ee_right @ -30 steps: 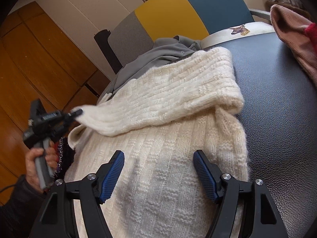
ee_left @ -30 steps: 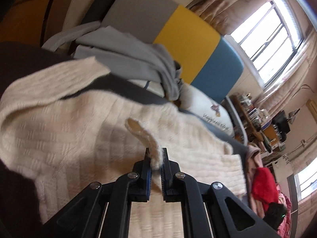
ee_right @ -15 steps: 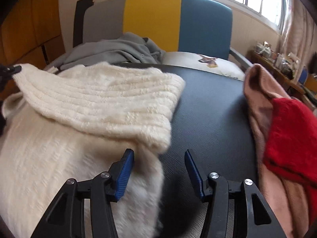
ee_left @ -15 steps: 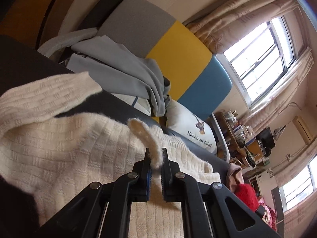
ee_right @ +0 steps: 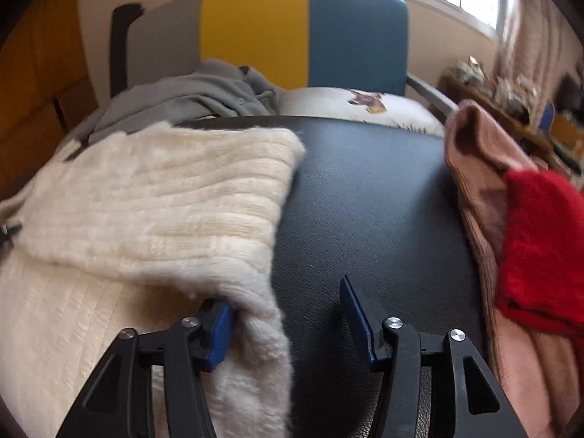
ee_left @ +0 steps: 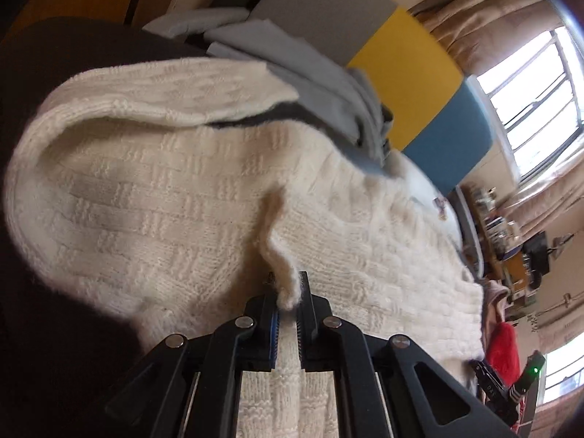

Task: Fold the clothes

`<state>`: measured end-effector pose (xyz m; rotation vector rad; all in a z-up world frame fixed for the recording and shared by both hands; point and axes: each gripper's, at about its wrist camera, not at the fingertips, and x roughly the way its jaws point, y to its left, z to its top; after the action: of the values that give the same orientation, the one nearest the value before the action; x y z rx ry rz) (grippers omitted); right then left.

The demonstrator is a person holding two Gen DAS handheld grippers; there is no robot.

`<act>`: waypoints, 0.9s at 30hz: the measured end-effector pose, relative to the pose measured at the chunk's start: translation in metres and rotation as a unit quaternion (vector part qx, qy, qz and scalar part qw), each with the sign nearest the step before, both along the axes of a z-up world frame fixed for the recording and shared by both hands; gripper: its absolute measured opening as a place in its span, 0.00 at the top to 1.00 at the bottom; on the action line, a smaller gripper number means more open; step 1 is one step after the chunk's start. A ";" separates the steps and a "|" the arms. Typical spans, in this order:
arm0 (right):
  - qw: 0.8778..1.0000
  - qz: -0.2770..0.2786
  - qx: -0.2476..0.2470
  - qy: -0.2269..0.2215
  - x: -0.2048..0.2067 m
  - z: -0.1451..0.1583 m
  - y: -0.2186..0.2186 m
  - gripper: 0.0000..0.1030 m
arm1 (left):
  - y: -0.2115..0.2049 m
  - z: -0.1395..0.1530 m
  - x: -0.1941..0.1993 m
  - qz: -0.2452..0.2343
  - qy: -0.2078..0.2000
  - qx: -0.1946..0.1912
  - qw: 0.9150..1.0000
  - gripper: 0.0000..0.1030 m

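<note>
While my left gripper (ee_left: 286, 294) pinches only a thin edge of the cream sweater (ee_left: 153, 189), it could slip free, my right gripper (ee_right: 288, 323) gaping empty.

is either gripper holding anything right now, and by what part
The left gripper pinches a fold of the cream knit sweater at its edge. The right gripper holds nothing; its jaws stand open at the sweater's side.

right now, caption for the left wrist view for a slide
Left gripper pinching an edge of the cream knit sweater.
</note>
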<state>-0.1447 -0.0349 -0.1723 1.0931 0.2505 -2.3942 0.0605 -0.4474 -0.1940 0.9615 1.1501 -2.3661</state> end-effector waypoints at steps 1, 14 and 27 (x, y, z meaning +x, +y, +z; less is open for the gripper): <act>1.000 -0.002 -0.016 -0.007 -0.002 0.001 0.006 0.41 | -0.001 -0.001 0.002 -0.006 0.009 0.010 1.000 0.94; 0.998 0.059 -0.021 -0.006 0.021 0.024 0.018 0.40 | -0.030 0.009 0.005 -0.018 0.058 0.069 0.996 0.73; 0.994 0.106 -0.020 -0.034 -0.052 0.013 -0.070 0.41 | -0.009 0.023 -0.009 -0.020 -0.004 -0.068 0.998 0.95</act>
<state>-0.1964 -0.1053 -0.1589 1.0699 0.2789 -2.1624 0.0510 -0.4562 -0.1705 0.9553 0.9623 -2.4344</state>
